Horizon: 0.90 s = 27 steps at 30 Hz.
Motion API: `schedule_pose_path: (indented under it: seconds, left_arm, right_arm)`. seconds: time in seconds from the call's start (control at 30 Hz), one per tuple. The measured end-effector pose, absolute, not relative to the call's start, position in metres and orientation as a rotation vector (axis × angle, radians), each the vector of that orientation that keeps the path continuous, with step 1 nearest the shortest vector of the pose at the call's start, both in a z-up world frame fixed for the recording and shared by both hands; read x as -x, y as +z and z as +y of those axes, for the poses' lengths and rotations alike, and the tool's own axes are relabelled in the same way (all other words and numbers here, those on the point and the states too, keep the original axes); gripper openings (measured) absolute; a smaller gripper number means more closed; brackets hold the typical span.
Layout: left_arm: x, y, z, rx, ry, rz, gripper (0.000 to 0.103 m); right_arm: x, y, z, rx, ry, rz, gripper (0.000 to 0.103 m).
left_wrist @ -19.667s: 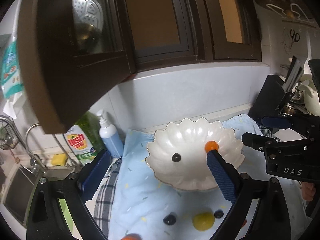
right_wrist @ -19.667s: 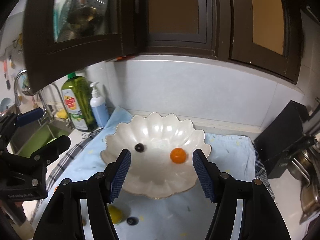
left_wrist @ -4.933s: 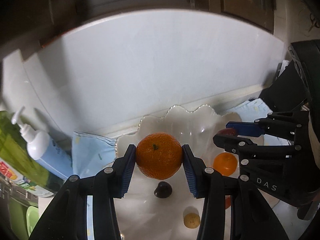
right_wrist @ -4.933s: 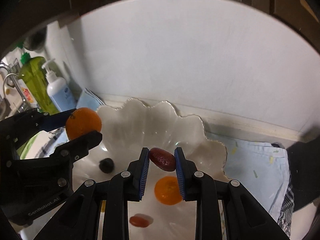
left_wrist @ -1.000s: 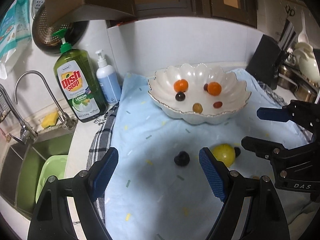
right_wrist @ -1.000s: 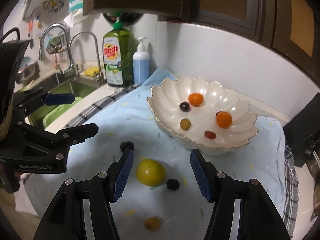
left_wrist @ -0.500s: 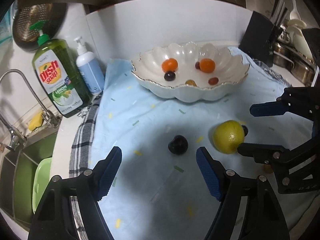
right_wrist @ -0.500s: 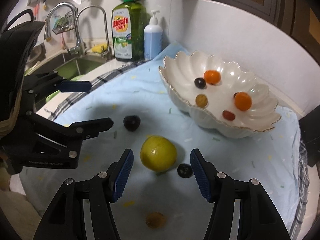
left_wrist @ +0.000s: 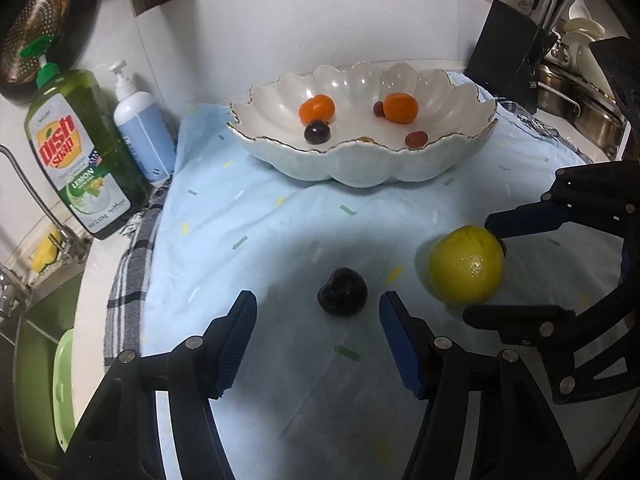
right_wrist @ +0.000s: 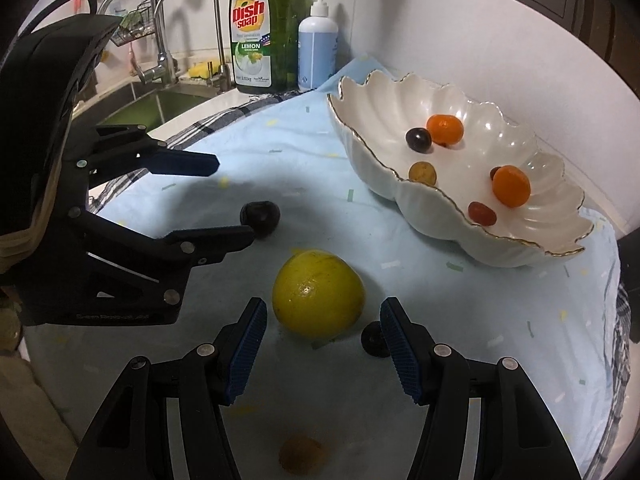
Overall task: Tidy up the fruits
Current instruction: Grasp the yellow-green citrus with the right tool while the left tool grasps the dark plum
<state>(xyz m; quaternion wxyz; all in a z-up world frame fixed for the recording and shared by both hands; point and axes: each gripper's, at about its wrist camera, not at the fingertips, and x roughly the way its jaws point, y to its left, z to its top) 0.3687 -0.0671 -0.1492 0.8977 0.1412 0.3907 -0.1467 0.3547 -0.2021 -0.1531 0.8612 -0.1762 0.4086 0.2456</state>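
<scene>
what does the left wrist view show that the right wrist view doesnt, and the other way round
Only the left wrist view: the black knife block and steel pots behind the bowl's right end.

Only the right wrist view: a small tan fruit on the cloth near the camera, and two tall tap spouts over the sink.

Both: the scalloped white bowl holding small fruits, the yellow lemon, the dark plum, the dish soap bottle, and the blue cloth. The left claw is closing around the plum; the right claw frames the lemon without touching.
</scene>
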Motion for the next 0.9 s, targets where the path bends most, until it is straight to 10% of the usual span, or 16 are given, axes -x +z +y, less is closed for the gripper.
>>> schedule_pose_path:
  seconds: [0.57,0.9]
  left_arm:
    - [-0.383,-0.162,-0.076,-0.241,-0.352,0.862,0.029]
    - [-0.378,-0.154,-0.074,-0.214,-0.307,0.845,0.028]
  right_arm:
    - [-0.365,-0.162,-0.201,0.343,0.558,0.877,0.051]
    - [-0.364,-0.162,-0.202,0.319,0.564,0.878,0.051]
